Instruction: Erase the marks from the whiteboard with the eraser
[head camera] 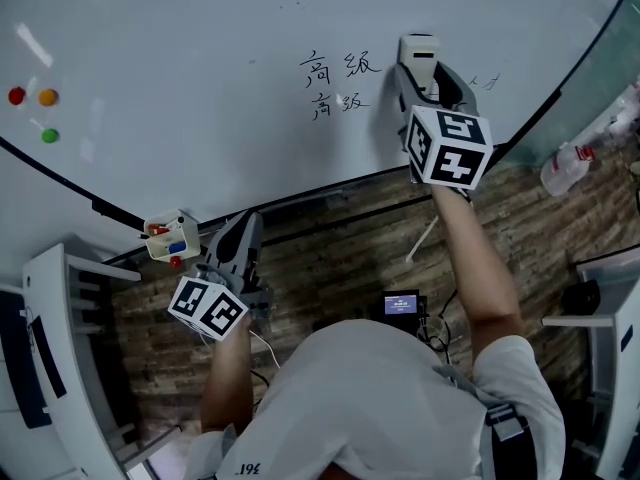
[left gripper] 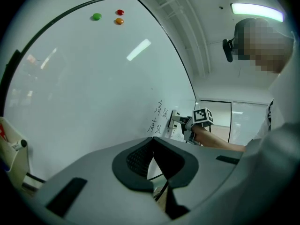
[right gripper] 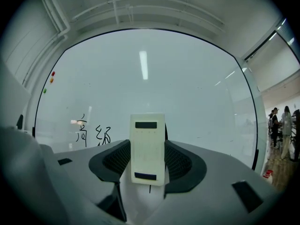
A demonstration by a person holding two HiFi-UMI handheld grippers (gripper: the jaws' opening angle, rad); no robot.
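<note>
A wide white whiteboard with a thin dark frame (head camera: 200,48) fills the space ahead of both claws. The right claw (head camera: 420,73) is raised to it, its grey jaws pinching a cream rectangular plastic eraser (head camera: 418,50) by its long sides; in the right gripper view the eraser (right gripper: 147,146) stands upright between the jaws, and its far face looks to be against the board (right gripper: 187,88). The left claw (head camera: 240,233) hangs lower, below the board's bottom edge and well apart from the right claw. In the left gripper view its jaws (left gripper: 153,153) are pressed together at the tips with nothing between them.

Two short rows of black handwritten marks (head camera: 338,83) sit on the board just left of the right claw and the eraser. A small white box holding red and blue items (head camera: 168,238) sits just left of the left claw. Far to the left of the right claw, three round magnets cling to the board: red (head camera: 16,96), orange (head camera: 48,97) and green (head camera: 50,135).
</note>
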